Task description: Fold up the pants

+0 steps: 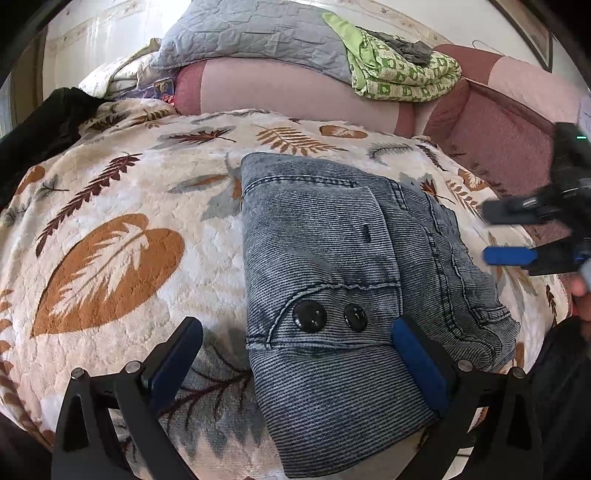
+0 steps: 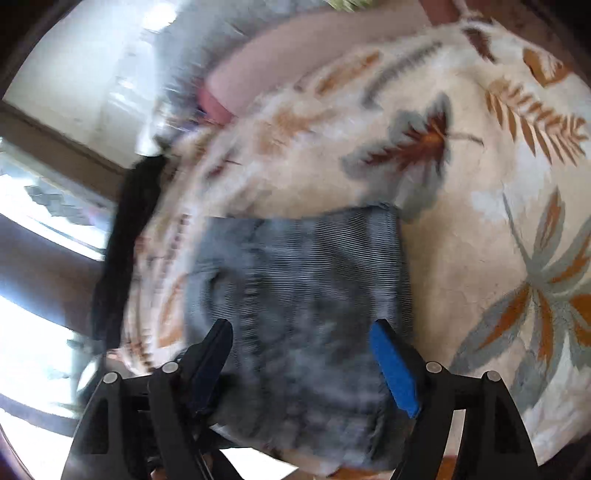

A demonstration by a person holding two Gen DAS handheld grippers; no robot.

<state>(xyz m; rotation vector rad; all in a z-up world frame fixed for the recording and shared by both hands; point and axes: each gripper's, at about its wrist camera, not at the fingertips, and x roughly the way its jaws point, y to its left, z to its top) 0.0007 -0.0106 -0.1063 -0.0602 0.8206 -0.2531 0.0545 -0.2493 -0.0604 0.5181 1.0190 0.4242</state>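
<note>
The grey-blue denim pants [image 1: 332, 240] lie folded into a compact bundle on a cream leaf-print blanket [image 1: 110, 206], two black buttons facing up. My left gripper [image 1: 295, 323] stands open just over the bundle's near end; its right pad [image 1: 417, 354] overlaps the denim and its left pad [image 1: 177, 358] is over the blanket. My right gripper [image 1: 495, 232] hovers open off the bundle's right side with nothing between its fingers. In the blurred right wrist view the right gripper [image 2: 301, 325] spreads open above the pants [image 2: 295, 266], not pinching them.
A black garment [image 1: 40, 125] lies at the blanket's left edge. Behind are a grey quilted pillow [image 1: 251, 33], a green patterned blanket [image 1: 399, 74] and pink cushions [image 1: 280, 92]. A person's hand [image 1: 580, 288] shows at the right edge.
</note>
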